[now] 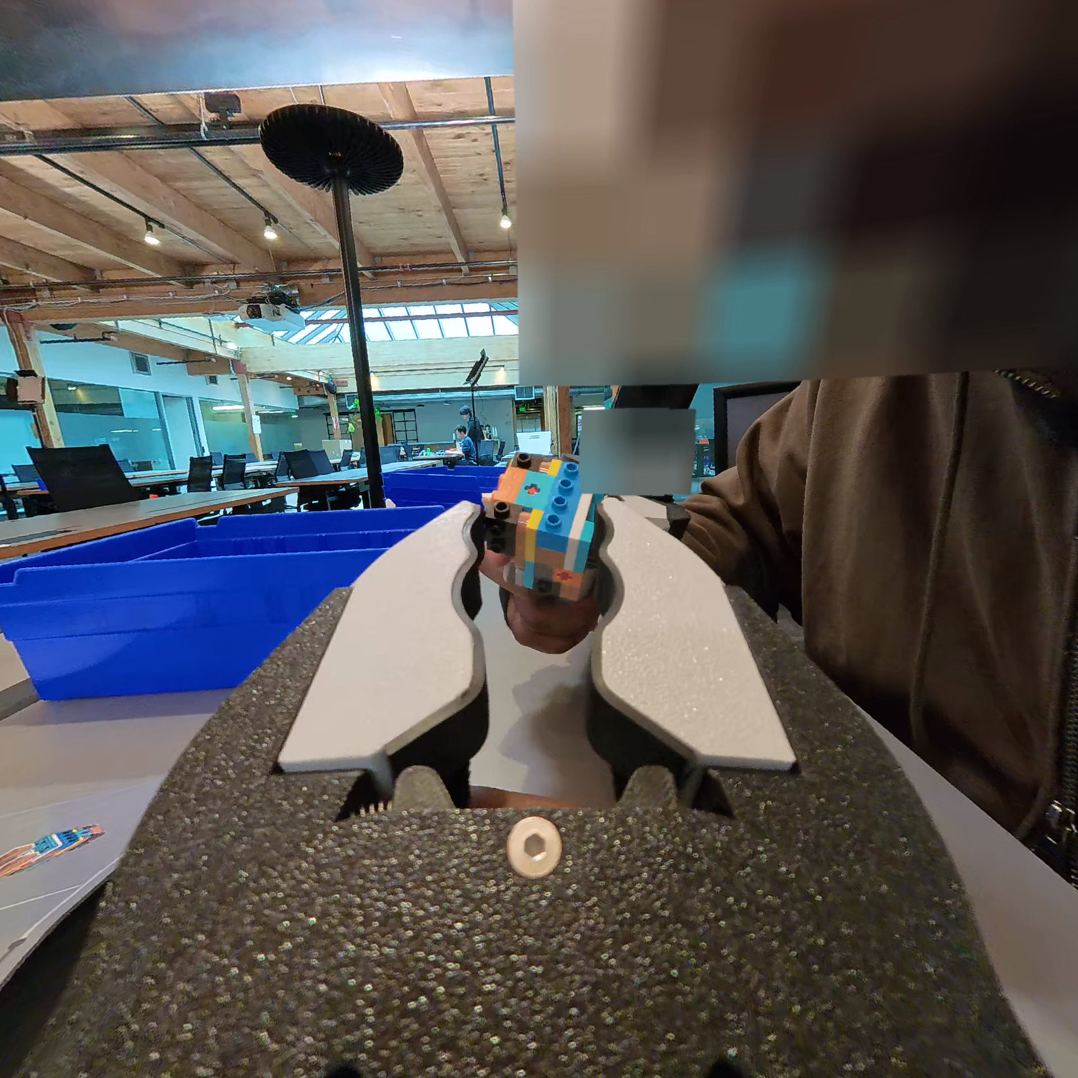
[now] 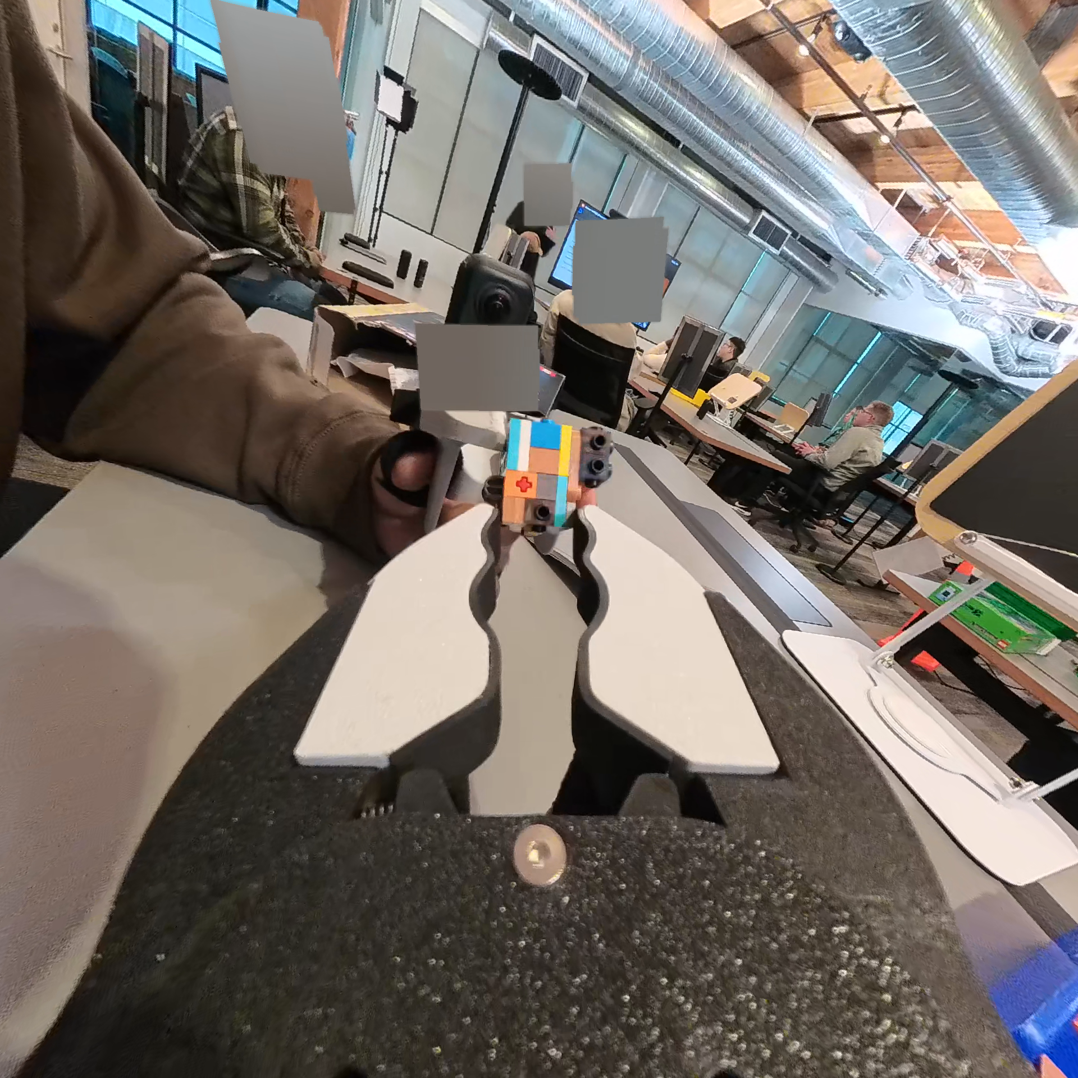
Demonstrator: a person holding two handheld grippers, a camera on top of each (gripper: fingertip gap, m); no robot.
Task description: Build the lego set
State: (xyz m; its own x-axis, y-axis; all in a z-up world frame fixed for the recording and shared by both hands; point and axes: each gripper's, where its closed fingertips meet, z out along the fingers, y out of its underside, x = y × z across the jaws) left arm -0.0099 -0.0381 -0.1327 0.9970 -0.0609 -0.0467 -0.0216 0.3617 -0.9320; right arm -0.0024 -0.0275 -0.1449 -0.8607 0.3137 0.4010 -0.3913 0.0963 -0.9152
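The lego model (image 1: 539, 528) fills the gap at the tips of the left gripper (image 1: 539, 525), which pinches it from both sides; behind the model, between the finger shanks, an open slot remains down to the grey tabletop (image 1: 116, 752). Directly beyond the model a hand (image 1: 545, 624) and a brown sleeve (image 1: 875, 554) block the way to its right. Left of the model, blue bins (image 1: 175, 601) wall off the table edge.

The right gripper (image 2: 536, 519) closes on the model's lower end; a camera (image 2: 493, 291) stands just beyond the model, and a monitor base (image 2: 910, 729) lies to its right.
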